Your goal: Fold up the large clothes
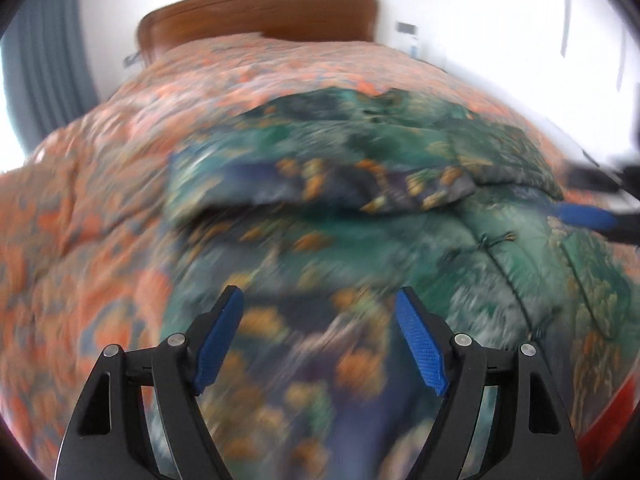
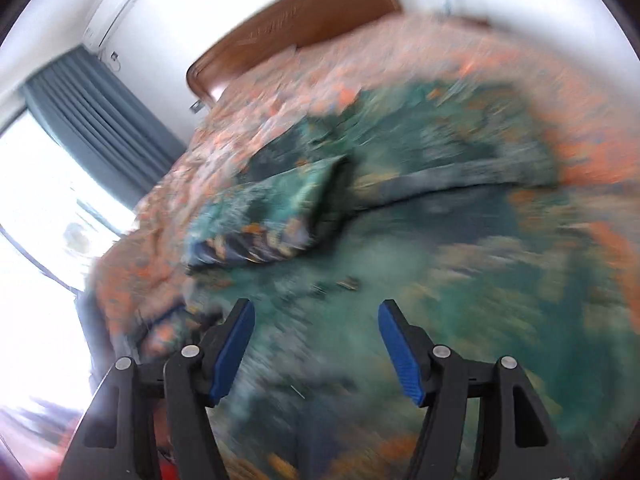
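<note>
A large green garment with blue and orange print lies spread on the bed, one sleeve folded across its body. It also shows in the right wrist view, with the folded sleeve at centre left. My left gripper is open and empty above the garment's lower part. My right gripper is open and empty above the garment; one of its blue fingers shows at the right edge of the left wrist view. Both views are motion-blurred.
The bed has an orange floral quilt and a brown wooden headboard against a white wall. Grey curtains and a bright window are to the left. An air conditioner hangs high on the wall.
</note>
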Demonstrator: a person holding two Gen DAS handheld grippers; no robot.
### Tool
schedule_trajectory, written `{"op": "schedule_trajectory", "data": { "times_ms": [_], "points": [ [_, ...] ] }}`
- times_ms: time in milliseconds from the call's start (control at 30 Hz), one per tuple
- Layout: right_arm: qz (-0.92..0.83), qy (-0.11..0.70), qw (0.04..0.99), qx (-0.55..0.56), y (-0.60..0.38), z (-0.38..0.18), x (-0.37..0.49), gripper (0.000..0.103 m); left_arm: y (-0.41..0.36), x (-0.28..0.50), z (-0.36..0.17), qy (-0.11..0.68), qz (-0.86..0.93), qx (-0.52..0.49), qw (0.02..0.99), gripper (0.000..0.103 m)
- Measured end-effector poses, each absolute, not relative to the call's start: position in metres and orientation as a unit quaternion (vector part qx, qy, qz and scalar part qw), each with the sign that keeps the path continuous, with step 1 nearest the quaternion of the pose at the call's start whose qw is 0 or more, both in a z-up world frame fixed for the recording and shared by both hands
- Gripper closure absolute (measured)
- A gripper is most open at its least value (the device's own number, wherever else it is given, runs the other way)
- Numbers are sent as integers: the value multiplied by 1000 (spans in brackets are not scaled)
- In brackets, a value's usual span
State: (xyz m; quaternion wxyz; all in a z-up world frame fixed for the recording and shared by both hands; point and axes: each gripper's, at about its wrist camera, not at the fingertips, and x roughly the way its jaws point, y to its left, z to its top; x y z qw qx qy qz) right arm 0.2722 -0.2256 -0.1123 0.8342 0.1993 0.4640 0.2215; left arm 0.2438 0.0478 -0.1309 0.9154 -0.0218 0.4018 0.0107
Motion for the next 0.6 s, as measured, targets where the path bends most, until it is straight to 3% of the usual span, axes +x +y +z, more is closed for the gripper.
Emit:
{"op": "schedule_trajectory", "data": {
  "times_ms": [167,267,300,333,367,600],
  "points": [
    [223,506,798,239,-185,-149,352,37,80,211,-141,402,27,-106,909,23],
    [187,533,792,232,-163,-175,380,37,87,203,-147,406,35,-105,907,23],
    [179,533,793,234,-159,-180,385,46,88,201,-148,406,40,-100,908,23],
    [181,530,794,235,-156,-182,387,79,90,200,-148,404,43,-98,908,23],
    [183,527,798,229,-153,-179,387,86,92,198,-147,402,45,-100,909,23],
    [178,379,901,116,-159,-88,380,86,96,203,-149,400,44,-118,908,23]
  ]
}}
